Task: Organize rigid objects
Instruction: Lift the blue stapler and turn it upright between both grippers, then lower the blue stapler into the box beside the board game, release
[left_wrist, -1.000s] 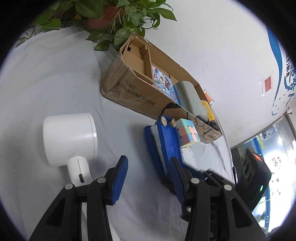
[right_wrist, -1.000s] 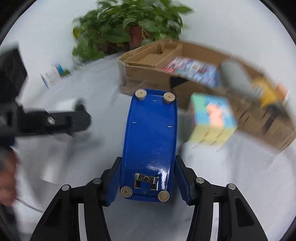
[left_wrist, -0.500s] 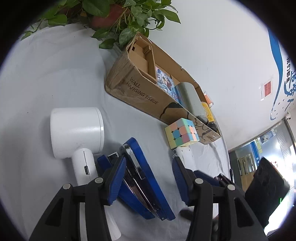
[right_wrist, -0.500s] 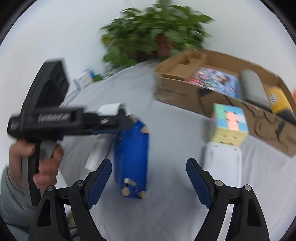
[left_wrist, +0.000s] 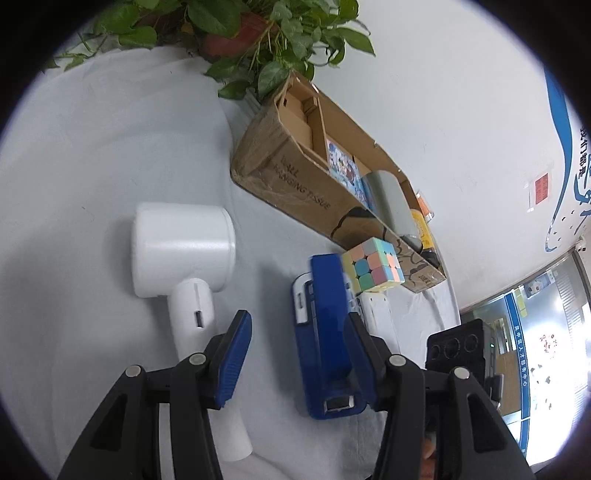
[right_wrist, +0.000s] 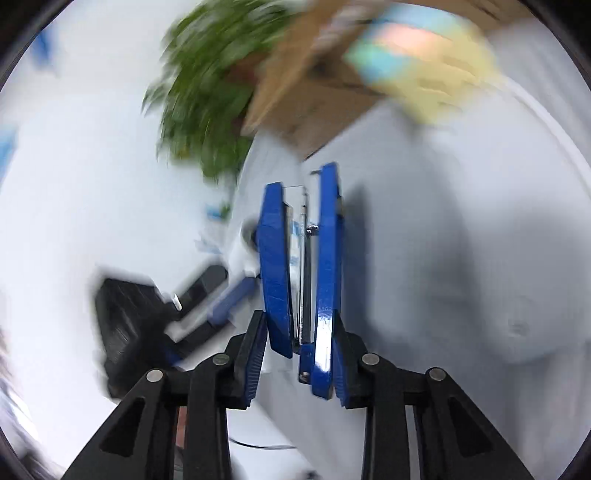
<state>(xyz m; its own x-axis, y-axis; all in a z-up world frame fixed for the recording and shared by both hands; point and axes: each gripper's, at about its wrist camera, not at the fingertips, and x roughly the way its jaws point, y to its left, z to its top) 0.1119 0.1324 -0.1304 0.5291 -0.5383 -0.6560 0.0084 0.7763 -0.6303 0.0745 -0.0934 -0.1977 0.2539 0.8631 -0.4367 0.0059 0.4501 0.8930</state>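
The right gripper (right_wrist: 297, 354) has just closed its fingers (right_wrist: 255, 354) on the blue stapler (right_wrist: 299, 258), taking it by its rear end; half a second ago those fingers stood wide apart with the stapler lying loose between them. The stapler now sits on the surface (left_wrist: 92, 177) beside the colour cube (left_wrist: 373, 264), just in front of the cardboard box (left_wrist: 303, 188). The left gripper (left_wrist: 295, 354) hangs released, fingers apart, grasping nothing, with the white hair dryer (left_wrist: 184, 240) ahead of it. Judgement: the stapler is secured for transfer; placing it in the box is the likely next step
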